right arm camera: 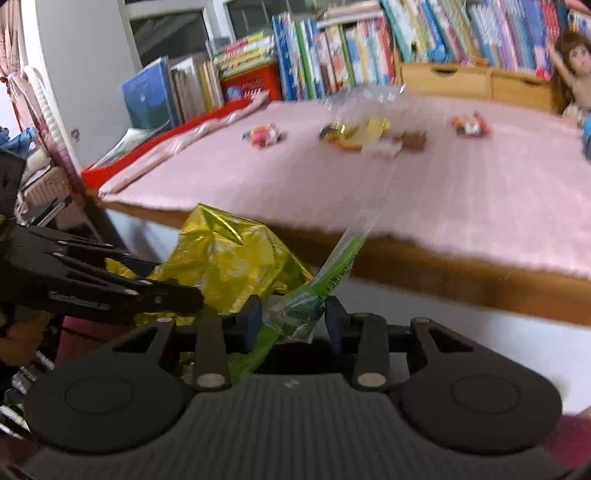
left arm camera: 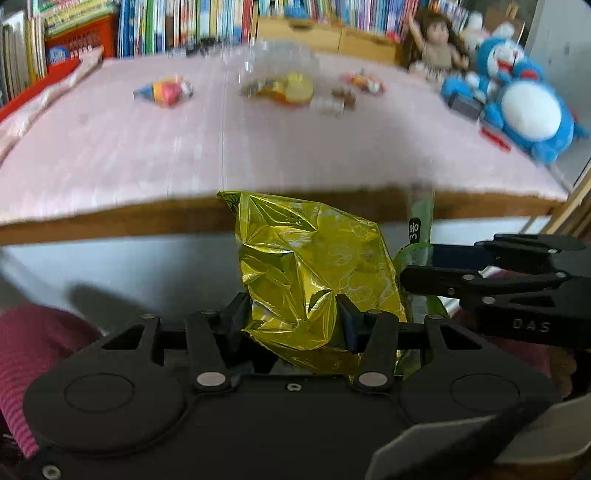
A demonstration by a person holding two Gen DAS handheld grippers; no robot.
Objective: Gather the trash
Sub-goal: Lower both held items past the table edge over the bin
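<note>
Left gripper (left arm camera: 295,317) clamped on gold foil wrapper (left arm camera: 314,266); right gripper (right arm camera: 291,317) alongside, clamped on clear green-edged bag (right arm camera: 332,269). Remaining wrappers (left arm camera: 280,88) far ahead on counter (left arm camera: 110,166), beyond both grippers.

A crumpled foil wrapper (left arm camera: 314,273) is held between the jaws of the left gripper (left arm camera: 295,321), in front of the near edge of the bench (left arm camera: 110,155). Just to its right, a clear plastic wrapper (right arm camera: 295,314) is clamped in the right gripper (right arm camera: 291,317), the two wrappers close together. Farther back on the bench, several small wrappers (left arm camera: 280,88) are spread in a row. Behind them a bookshelf (left arm camera: 184,26) is ranged, and plush toys (left arm camera: 517,99) are set at the far right corner.
</note>
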